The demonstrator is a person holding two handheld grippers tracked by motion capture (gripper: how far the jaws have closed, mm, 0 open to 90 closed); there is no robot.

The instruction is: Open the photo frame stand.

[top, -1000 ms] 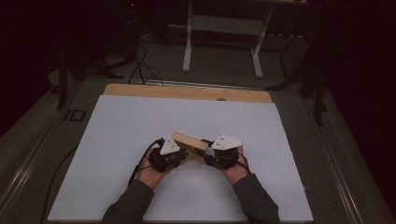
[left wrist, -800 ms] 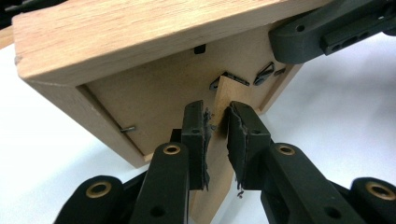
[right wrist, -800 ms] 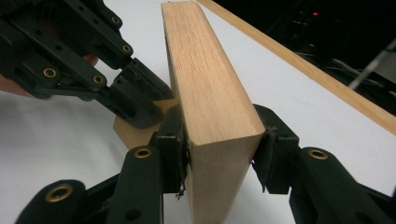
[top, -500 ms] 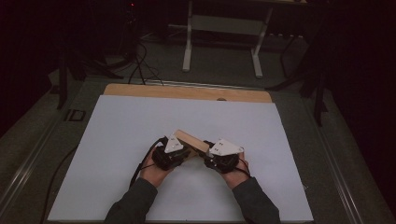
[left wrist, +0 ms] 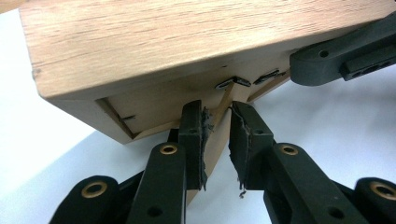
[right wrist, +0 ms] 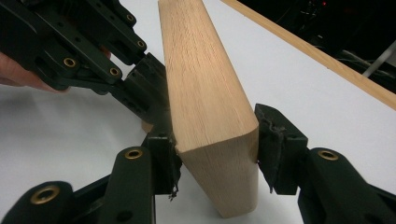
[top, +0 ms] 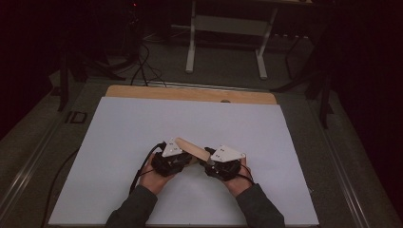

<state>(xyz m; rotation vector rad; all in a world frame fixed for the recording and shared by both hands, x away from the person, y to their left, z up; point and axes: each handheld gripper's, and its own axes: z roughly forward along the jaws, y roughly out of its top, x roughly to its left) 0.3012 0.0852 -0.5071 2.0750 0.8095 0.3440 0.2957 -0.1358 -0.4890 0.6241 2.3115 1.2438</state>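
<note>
We are clamping the wooden box [right wrist: 205, 107] with both grippers: left [left wrist: 217, 140] pinching an inner slat, right [right wrist: 212, 161] squeezing its end; twisting risks snapping the slat.

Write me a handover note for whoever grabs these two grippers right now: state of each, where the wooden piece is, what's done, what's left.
Left gripper: jaws closed on a thin wooden rib on the underside of the light oak-coloured wooden block.
Right gripper: jaws pressed on both side faces of the block's near end.
Block: held between the two grippers, tilted, over the near middle of the white table sheet; whether its low end touches the sheet I cannot tell.
Done: both grips are on.
Left: probably turn or set the block down; keep both grips until it rests flat, since the left hold is only on a thin rib.
</note>
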